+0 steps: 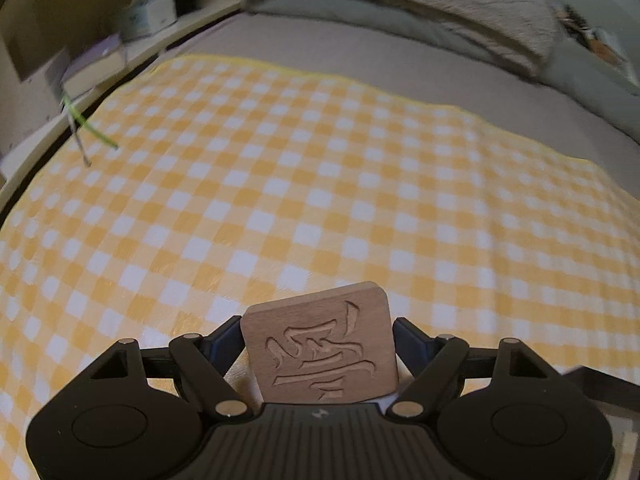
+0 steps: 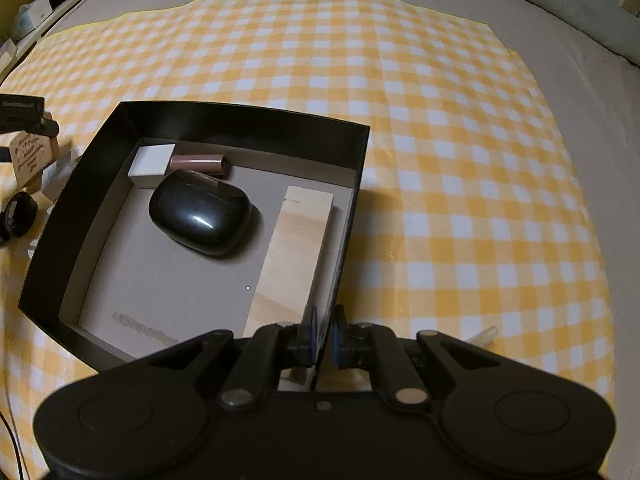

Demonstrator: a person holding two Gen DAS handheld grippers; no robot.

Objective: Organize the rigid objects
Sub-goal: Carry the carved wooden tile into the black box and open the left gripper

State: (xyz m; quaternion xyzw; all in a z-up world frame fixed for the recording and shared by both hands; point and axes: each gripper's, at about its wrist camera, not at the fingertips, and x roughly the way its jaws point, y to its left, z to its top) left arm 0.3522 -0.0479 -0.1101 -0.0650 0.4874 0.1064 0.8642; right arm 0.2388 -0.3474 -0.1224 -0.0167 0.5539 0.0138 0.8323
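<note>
In the left wrist view my left gripper (image 1: 319, 338) is shut on a wooden tile (image 1: 320, 344) carved with a character, held just above the yellow checked cloth (image 1: 320, 184). The same tile (image 2: 28, 152) shows at the left edge of the right wrist view, beside the black box. My right gripper (image 2: 323, 338) is shut on the right wall of the black box (image 2: 248, 124). Inside the box lie a white block (image 2: 150, 162), a brown tube (image 2: 198, 163), a glossy black case (image 2: 200, 218) and a long pale wooden block (image 2: 294, 252).
A round black object (image 2: 18, 216) and a small white item (image 2: 56, 174) lie left of the box. A clear tube (image 2: 484, 336) rests on the cloth at the right. A shelf with books (image 1: 96, 64) and a grey pillow (image 1: 400, 4) border the bed.
</note>
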